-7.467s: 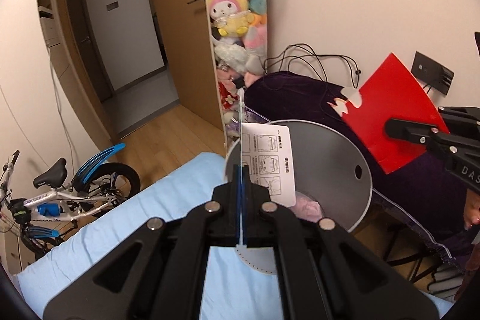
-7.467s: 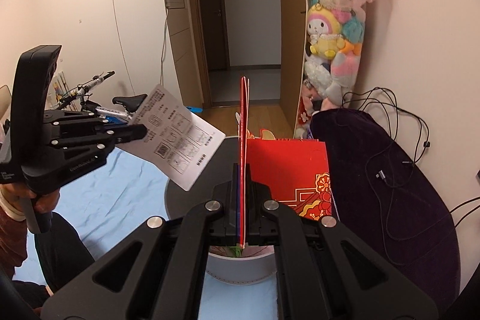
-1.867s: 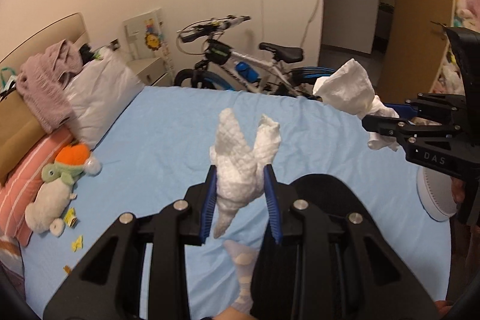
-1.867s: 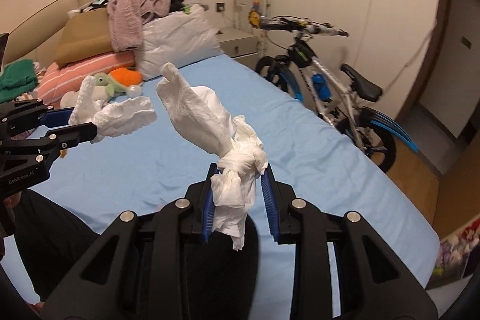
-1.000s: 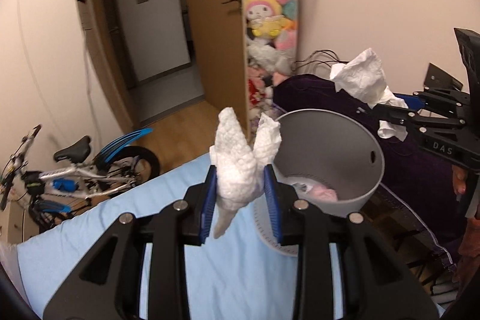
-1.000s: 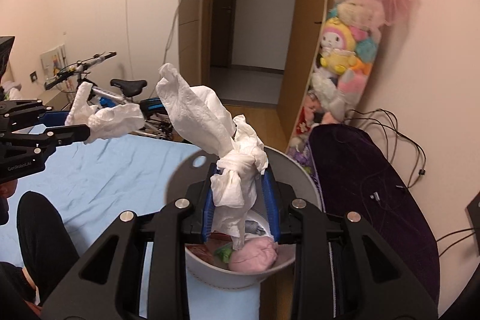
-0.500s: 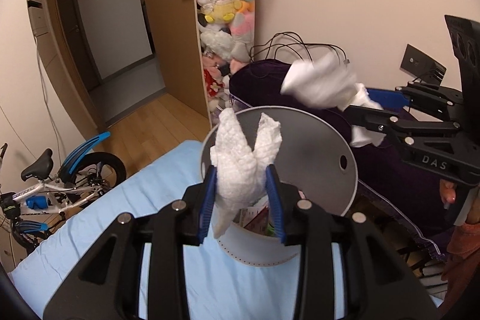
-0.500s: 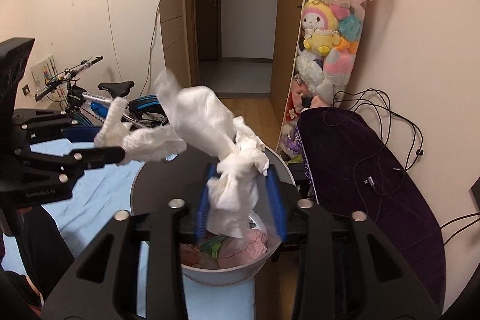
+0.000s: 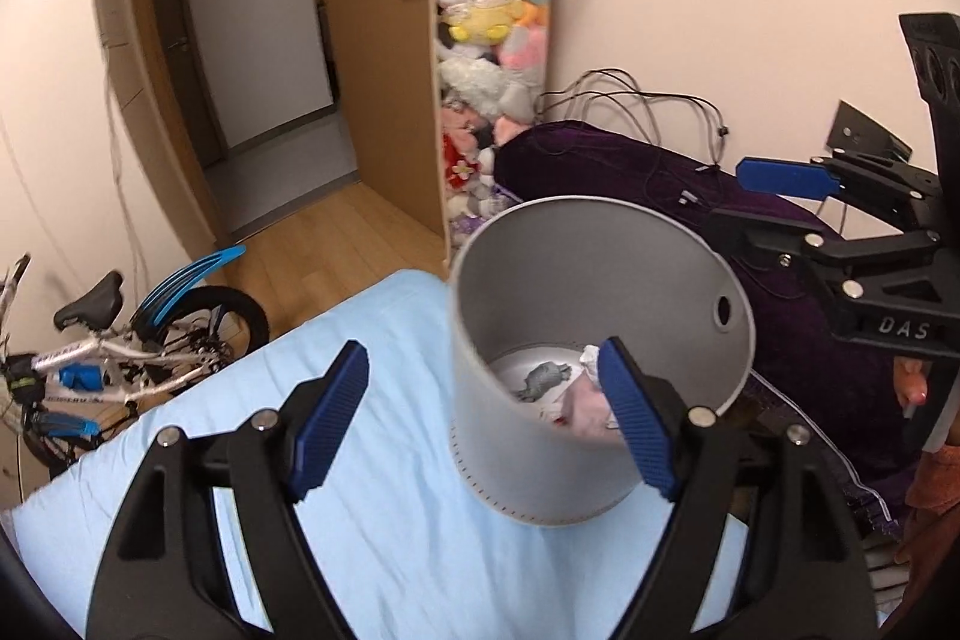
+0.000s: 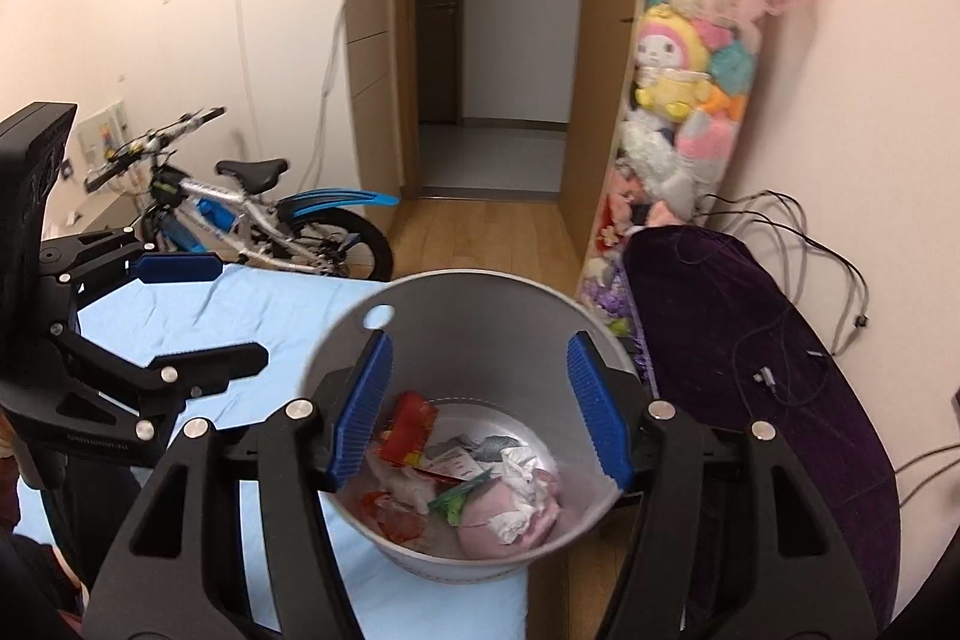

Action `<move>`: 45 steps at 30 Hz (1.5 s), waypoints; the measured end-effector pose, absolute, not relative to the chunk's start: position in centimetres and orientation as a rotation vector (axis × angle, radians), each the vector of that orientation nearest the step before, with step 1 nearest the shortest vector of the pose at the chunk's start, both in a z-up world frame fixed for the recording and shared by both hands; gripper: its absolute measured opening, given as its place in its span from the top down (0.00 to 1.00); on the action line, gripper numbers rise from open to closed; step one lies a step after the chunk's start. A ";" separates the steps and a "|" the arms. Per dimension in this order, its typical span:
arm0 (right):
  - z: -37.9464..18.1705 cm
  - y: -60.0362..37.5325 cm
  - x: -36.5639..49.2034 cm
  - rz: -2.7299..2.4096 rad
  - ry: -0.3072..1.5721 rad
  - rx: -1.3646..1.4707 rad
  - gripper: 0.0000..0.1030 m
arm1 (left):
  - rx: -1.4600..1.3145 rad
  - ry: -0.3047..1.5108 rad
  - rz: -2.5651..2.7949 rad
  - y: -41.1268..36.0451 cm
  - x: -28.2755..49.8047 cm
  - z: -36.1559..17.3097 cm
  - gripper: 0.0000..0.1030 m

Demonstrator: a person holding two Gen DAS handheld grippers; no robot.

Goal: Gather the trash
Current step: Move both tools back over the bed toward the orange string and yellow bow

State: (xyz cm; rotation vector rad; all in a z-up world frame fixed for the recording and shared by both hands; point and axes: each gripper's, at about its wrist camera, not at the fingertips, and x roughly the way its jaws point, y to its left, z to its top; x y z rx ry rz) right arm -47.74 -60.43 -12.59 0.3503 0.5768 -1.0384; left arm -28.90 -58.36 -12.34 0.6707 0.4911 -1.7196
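A grey round trash bin [image 9: 600,280] [image 10: 456,304] stands on the corner of the light blue bed [image 9: 384,508]. It holds crumpled white tissues [image 10: 522,466], red wrappers [image 10: 408,424] and a pink lump [image 10: 486,520]. My left gripper [image 9: 486,412] is open and empty, just in front of the bin; it also shows in the right wrist view [image 10: 186,310]. My right gripper [image 10: 480,406] is open and empty, right above the bin's mouth; it also shows in the left wrist view [image 9: 774,202].
A bicycle [image 10: 240,214] stands beside the bed on the left. A purple covered object with cables [image 10: 738,340] is right of the bin. Stuffed toys [image 9: 486,10] hang by an open wooden door [image 9: 372,40]. Wood floor [image 10: 486,232] leads to a hallway.
Both grippers have opened and let go of their white tissues, which now lie in the bin. Both grippers stay close to the bin.
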 end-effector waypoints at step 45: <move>-17.6 -5.6 12.1 0.569 0.701 -0.157 0.43 | 0.097 0.764 -0.022 11.5 8.7 -19.3 0.24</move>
